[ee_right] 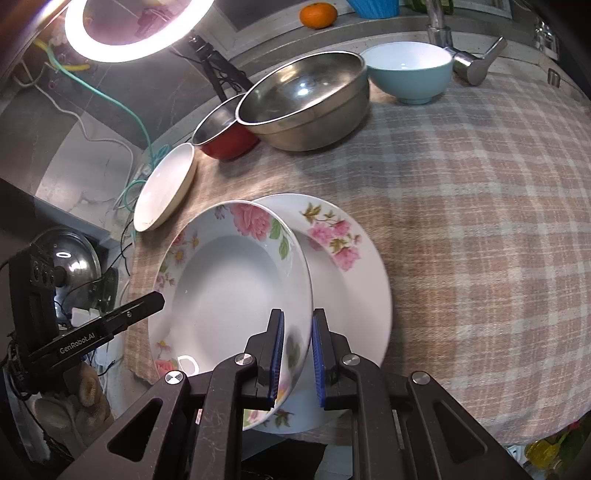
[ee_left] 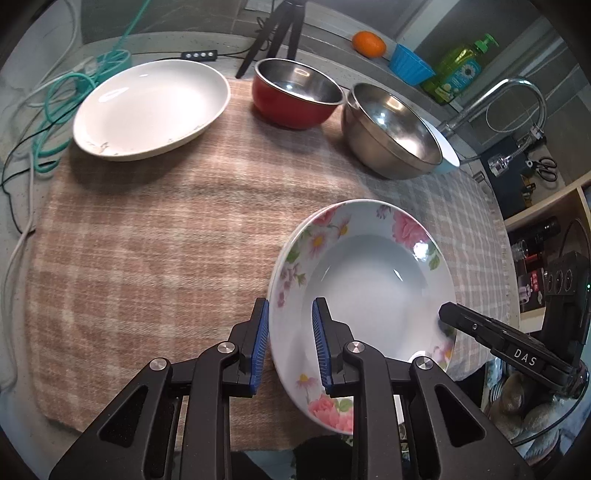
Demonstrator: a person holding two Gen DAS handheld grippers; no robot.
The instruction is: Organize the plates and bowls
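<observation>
Floral plate, white with pink roses on its rim, held tilted above the checked cloth of the counter, near the cloth's front edge. Left tongs clenched on the plate's left rim, one blue pad outside and one inside the well; right tongs clenched on the opposite rim in the same manner.

Only the right wrist view shows a second floral plate lying flat on the cloth directly beneath and to the right of the held plate, partly covered by it. The same view alone shows a pale blue bowl beyond the held plate beside the tap, and a lit ring light up and to the left. In the left wrist view that bowl is only a sliver behind the steel bowl, while a green soap bottle and blue cup appear behind it.

Both views show, beyond the held plate, the steel bowl, a red bowl just left of it, and a plain white plate farther left at the cloth's corner.

Legible writing: "DAS" on the right tool's body in the left view; "GenRobot.AI" on the left tool's body in the right view.

Bare cloth lies left of the held plate and, in the right view, widely to its right; the counter's front edge runs just under the plate.
</observation>
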